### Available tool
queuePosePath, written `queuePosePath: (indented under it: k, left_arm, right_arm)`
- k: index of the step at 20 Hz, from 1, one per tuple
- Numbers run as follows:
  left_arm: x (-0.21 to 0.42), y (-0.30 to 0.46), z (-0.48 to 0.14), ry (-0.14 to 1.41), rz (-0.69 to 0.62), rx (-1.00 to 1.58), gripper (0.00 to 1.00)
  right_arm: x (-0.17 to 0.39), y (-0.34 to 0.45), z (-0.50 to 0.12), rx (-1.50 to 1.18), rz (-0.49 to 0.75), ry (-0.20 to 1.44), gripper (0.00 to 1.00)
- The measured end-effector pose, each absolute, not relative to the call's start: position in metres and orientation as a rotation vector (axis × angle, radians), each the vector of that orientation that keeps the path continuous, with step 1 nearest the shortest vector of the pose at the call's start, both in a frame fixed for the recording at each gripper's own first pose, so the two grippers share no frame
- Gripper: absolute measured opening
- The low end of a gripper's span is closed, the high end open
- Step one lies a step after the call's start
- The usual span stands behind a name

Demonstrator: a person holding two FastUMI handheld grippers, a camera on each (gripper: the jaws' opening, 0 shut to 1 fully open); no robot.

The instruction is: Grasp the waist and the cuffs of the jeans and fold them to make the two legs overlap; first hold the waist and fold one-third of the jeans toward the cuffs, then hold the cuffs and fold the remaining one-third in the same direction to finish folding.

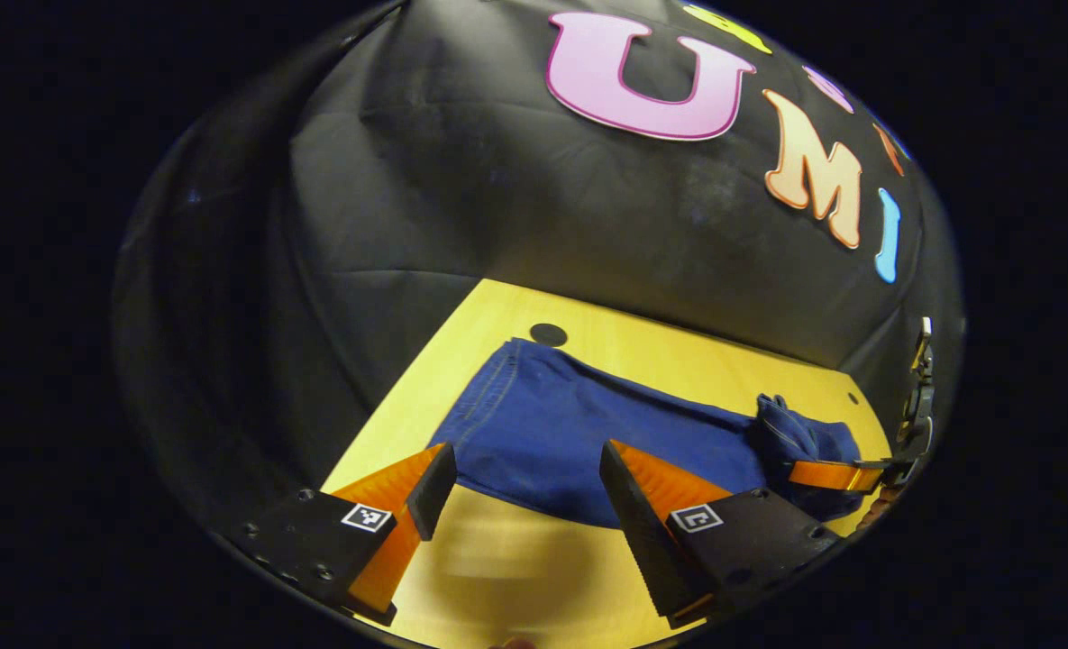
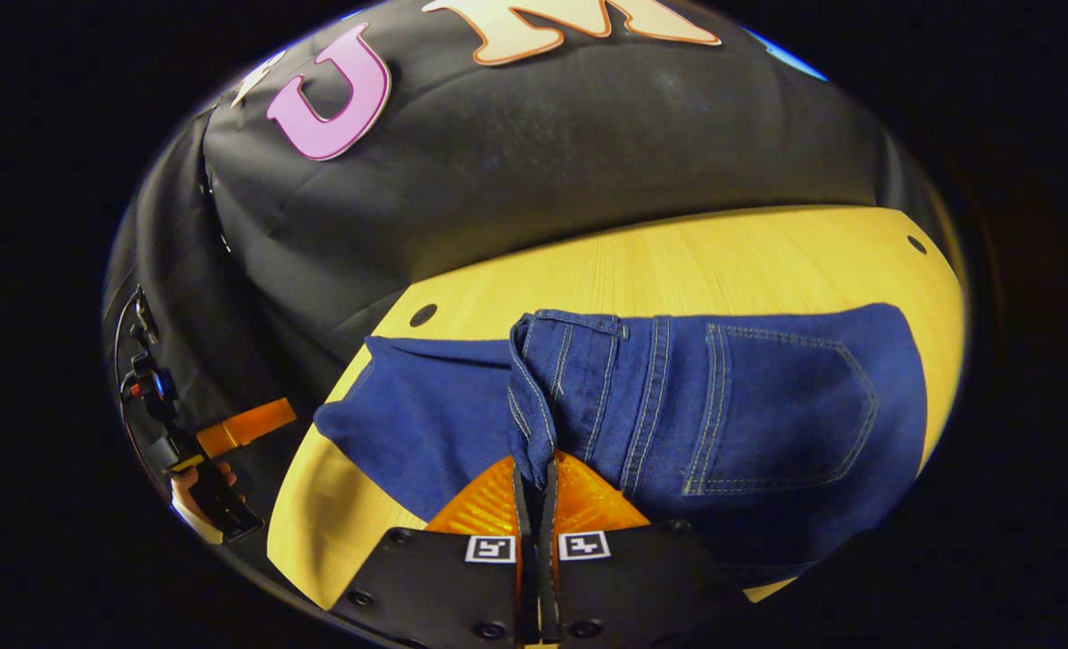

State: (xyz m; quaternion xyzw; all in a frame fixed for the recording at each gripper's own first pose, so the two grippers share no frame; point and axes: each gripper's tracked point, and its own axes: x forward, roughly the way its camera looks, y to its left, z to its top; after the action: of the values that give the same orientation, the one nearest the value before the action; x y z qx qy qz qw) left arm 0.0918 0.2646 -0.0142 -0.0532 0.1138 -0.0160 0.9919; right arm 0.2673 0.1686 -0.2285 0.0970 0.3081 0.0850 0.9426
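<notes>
Dark blue jeans lie stretched across the yellow wooden table. In the left gripper view my left gripper is open, its fingers spread just above the near edge of the leg end, gripping nothing. Farther off, the right gripper grips the bunched waist. In the right gripper view my right gripper is shut on the waistband edge, lifted and gathered over the leg. A back pocket faces up on the right. The left gripper, held by a hand, shows at the far left.
The table has bare wood behind the jeans, ending at the black cloth wall. Small dark round holes sit near its back corners. A bare strip of wood lies in front of the jeans.
</notes>
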Motion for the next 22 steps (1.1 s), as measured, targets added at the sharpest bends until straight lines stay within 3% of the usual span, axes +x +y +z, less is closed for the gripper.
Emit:
queuePosePath:
  k: [3, 5, 7, 8, 10, 14, 19, 22]
  left_arm:
    - [0.110, 0.274, -0.018, 0.231, -0.033, -0.109, 0.96]
    - [0.120, 0.280, -0.028, 0.260, -0.041, -0.099, 0.96]
    - [0.124, 0.283, -0.038, 0.294, -0.049, -0.097, 0.96]
    - [0.125, 0.285, -0.040, 0.304, -0.046, -0.098, 0.96]
    - [0.131, 0.288, -0.044, 0.304, -0.048, -0.121, 0.96]
    - [0.133, 0.292, -0.051, 0.333, -0.049, -0.118, 0.95]
    - [0.135, 0.295, -0.061, 0.349, -0.025, -0.060, 0.91]
    - [0.133, 0.294, -0.065, 0.336, 0.000, 0.010, 0.87]
  right_arm:
    - [0.269, 0.170, -0.235, 0.186, 0.175, 0.620, 0.00]
    - [0.271, 0.172, -0.239, 0.165, 0.174, 0.608, 0.04]
    - [0.270, 0.174, -0.236, 0.170, 0.191, 0.600, 0.09]
    - [0.269, 0.174, -0.236, 0.171, 0.190, 0.600, 0.21]
    - [0.268, 0.185, -0.233, 0.207, 0.237, 0.606, 0.27]
    - [0.259, 0.196, -0.217, 0.243, 0.270, 0.599, 0.98]
    - [0.232, 0.185, -0.164, 0.279, 0.262, 0.546, 0.94]
    - [0.210, 0.159, -0.126, 0.254, 0.227, 0.483, 0.98]
